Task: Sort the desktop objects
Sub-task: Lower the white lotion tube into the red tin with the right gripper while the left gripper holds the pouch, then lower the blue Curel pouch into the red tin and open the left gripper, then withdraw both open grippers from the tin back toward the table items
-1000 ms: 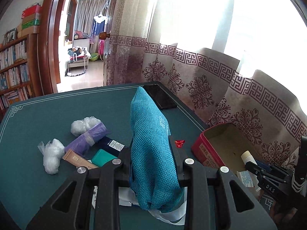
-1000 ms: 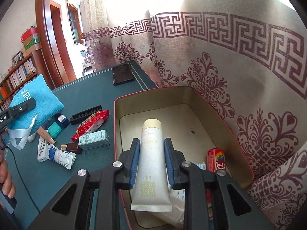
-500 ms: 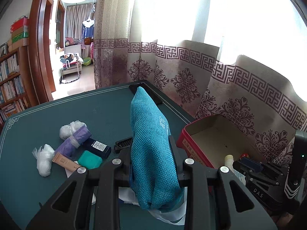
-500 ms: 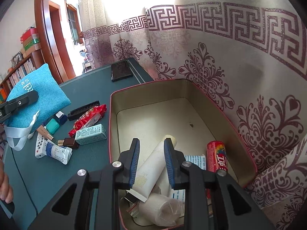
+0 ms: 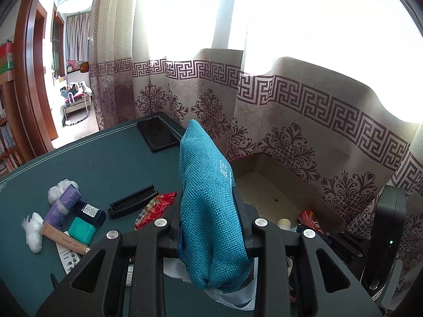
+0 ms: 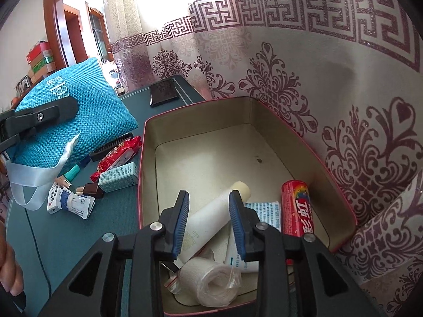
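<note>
My left gripper (image 5: 208, 224) is shut on a teal woven pouch (image 5: 208, 185), held upright above the green table beside the red tin box (image 5: 267, 177). The right wrist view shows the same pouch (image 6: 87, 111) at the left with a black finger (image 6: 45, 113) across it. My right gripper (image 6: 208, 198) hangs over the near end of the tin (image 6: 144, 142). Its jaws are opening. A white tube (image 6: 211, 211) lies slanted on the tin's floor beneath them, and the blue pads stand clear of it.
The tin also holds a red candy tube (image 6: 297, 206), a bandage roll (image 6: 208, 282) and a blue-printed packet (image 6: 264, 208). On the table lie a black comb (image 5: 132, 204), a red snack packet (image 5: 156, 207), a purple roll (image 5: 63, 206), a teal case (image 5: 81, 230) and a phone (image 5: 157, 134). A patterned curtain (image 5: 304, 121) hangs behind the tin.
The right gripper let go of the white tube, which dropped flat into the tin, and its jaws spread. The left gripper carried the pouch sideways toward the tin.
</note>
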### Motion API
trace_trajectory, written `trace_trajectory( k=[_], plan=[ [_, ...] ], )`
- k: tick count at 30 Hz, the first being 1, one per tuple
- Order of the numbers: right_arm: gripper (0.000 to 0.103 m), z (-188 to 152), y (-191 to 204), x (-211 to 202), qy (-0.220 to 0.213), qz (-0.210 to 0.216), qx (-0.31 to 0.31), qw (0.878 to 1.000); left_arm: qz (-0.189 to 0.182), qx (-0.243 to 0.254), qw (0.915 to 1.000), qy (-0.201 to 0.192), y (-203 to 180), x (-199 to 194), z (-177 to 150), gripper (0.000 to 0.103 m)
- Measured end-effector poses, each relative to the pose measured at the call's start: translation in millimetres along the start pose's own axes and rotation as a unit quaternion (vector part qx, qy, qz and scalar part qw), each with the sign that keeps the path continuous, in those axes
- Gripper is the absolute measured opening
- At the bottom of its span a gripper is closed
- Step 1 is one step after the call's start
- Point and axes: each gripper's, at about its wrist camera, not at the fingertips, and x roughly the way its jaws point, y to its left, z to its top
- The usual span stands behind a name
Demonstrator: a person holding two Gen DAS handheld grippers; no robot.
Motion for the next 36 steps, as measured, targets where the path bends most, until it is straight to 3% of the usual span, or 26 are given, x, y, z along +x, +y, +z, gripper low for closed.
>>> trace_trajectory(
  k=[15, 21, 31, 36],
  plan=[
    [0.053, -4, -16, 3, -0.001, 0.011, 0.022, 1.000, -0.045, 0.047, 0.9974, 0.029, -57, 35, 5, 0.033],
    [0.060, -6, -16, 4, 0.003, 0.010, 0.026, 1.000, -0.046, 0.039, 0.9973, 0.042, -58, 42, 3, 0.065],
    [0.065, -4, 2, 1, -0.014, -0.010, 0.002, 1.000, -0.052, 0.006, 0.9981, 0.033, -35, 32, 6, 0.066],
    [0.068, -3, 1, 1, -0.017, -0.006, 0.003, 1.000, -0.034, -0.002, 0.9990, 0.030, -23, 25, 4, 0.066]
  ],
)
